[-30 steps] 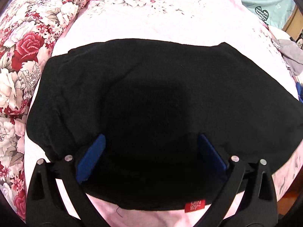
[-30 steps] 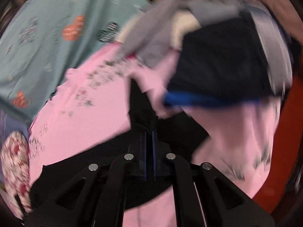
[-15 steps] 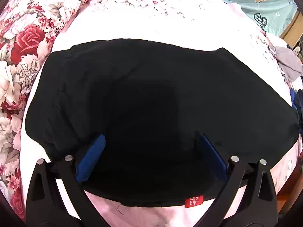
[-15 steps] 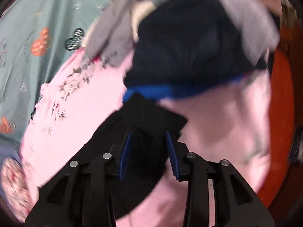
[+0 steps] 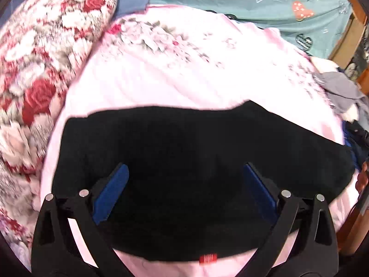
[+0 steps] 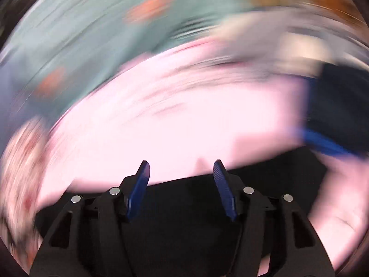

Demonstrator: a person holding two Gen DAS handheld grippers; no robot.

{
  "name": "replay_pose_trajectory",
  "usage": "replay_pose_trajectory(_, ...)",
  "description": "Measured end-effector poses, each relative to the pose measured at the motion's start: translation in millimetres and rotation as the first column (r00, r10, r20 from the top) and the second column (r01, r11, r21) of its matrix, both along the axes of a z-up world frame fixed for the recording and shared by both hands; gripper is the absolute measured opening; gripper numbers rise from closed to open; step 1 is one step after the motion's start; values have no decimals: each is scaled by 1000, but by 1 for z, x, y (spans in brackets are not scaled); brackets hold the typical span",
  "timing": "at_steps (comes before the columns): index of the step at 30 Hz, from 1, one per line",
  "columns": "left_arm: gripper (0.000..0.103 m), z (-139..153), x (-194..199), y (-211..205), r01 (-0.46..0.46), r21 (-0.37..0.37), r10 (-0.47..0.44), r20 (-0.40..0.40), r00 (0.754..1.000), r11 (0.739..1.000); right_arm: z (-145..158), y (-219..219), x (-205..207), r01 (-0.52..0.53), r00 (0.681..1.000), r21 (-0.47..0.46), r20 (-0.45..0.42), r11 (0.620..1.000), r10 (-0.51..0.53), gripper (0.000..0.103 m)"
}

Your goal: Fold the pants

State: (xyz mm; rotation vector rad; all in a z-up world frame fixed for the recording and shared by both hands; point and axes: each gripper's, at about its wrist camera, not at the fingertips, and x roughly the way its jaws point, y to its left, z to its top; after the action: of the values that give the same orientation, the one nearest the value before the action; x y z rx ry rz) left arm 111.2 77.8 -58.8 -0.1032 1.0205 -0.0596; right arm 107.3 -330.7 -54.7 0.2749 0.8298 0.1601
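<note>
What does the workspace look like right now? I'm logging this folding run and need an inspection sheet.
Surface: pink floral bed sheet, lightly wrinkled.
Job's things: black fabric pants lying flat on the sheet, small red label at the near edge.
Clutter: pile of grey and dark blue clothes at the sheet's right side.
Grippers: left gripper open above the pants, holding nothing; right gripper open at the pants' edge, its view heavily blurred.
Cables: nothing seen.
Surroundings: red-rose floral pillow on the left, teal patterned blanket behind, wooden furniture at the right.
</note>
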Motion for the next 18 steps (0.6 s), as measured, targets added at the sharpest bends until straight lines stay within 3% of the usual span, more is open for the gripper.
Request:
replay_pose_trajectory(2,100,-6,1,-1,-23,6,23,-11,1000,1000,-14,79,34,-217,976,-88,-29,972,215,58)
replay_pose_trajectory(4,100,-14,-5,7,-42,-11,42,-34,999,999,-33,147,66,-360,933,-141,-86,922,351,58)
replay_pose_trajectory(9,100,-17,-29,43,-174,111,175,1,985,979,-67,229,112,-519,851,-157,-186,840,491,55)
replay_pose_trajectory(11,100,-20,-31,60,-208,107,208,4,978,972,-72,236,120,-538,841,-204,-196,818,504,41)
replay_pose_trajectory(13,100,-31,-26,74,-252,113,257,-32,966,961,-70,235,122,-564,824,-194,-201,803,530,15)
replay_pose_trajectory(14,99,-40,-21,84,-298,113,306,-62,950,948,-64,230,124,-560,826,-175,-196,810,529,7)
replay_pose_trajectory(16,99,-54,-16,98,-362,102,372,-107,922,926,-52,222,128,-521,852,-153,-150,840,501,6)
replay_pose_trajectory(18,101,-60,-7,99,-375,137,390,-112,914,917,-53,212,144,-396,917,-136,-111,908,383,0)
